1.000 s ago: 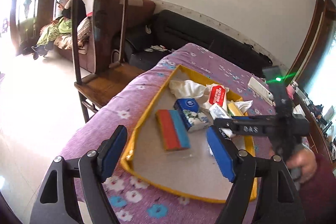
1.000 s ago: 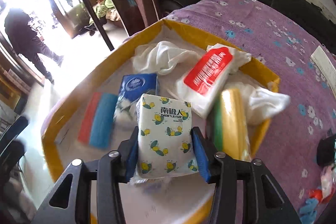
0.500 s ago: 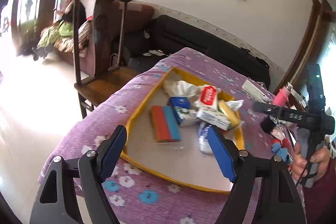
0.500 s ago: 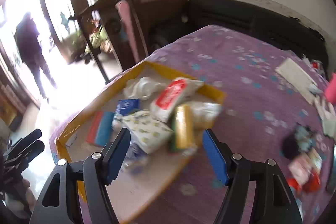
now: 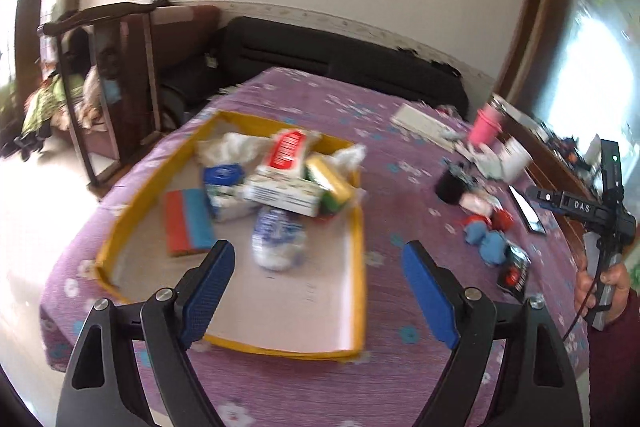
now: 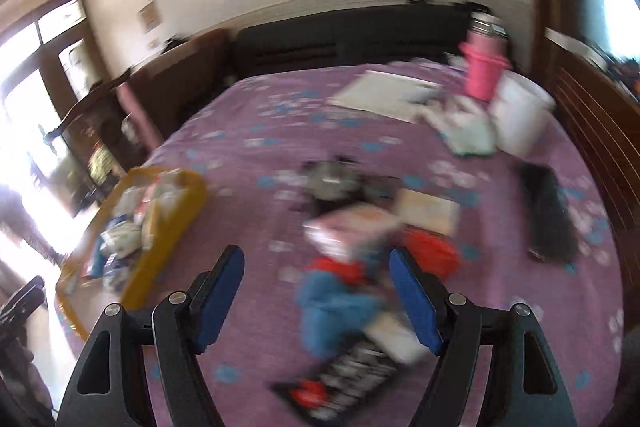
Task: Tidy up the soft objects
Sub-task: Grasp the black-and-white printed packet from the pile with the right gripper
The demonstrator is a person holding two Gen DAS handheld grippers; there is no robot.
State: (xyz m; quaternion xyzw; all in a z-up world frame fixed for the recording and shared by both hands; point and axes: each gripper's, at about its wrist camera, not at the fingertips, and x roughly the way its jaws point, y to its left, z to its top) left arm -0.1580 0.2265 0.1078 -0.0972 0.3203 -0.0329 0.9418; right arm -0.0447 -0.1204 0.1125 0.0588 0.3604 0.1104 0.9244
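Between right fingers (image 6: 416,303), blurred blue soft object (image 6: 332,303).

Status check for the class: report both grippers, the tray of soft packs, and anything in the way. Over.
Left gripper open, empty, over yellow tray. Right gripper jaws just opened, empty, above blue soft item. Tissue packs lie in tray. Path clear.

My left wrist camera looks down along its fingers at the yellow tray (image 5: 358,227) from close by. My right wrist camera faces the cluttered purple tablecloth (image 6: 248,147) further right, badly blurred. Both share the tray (image 6: 168,227), the pink cup (image 5: 484,125) (image 6: 482,71) and the back wall.
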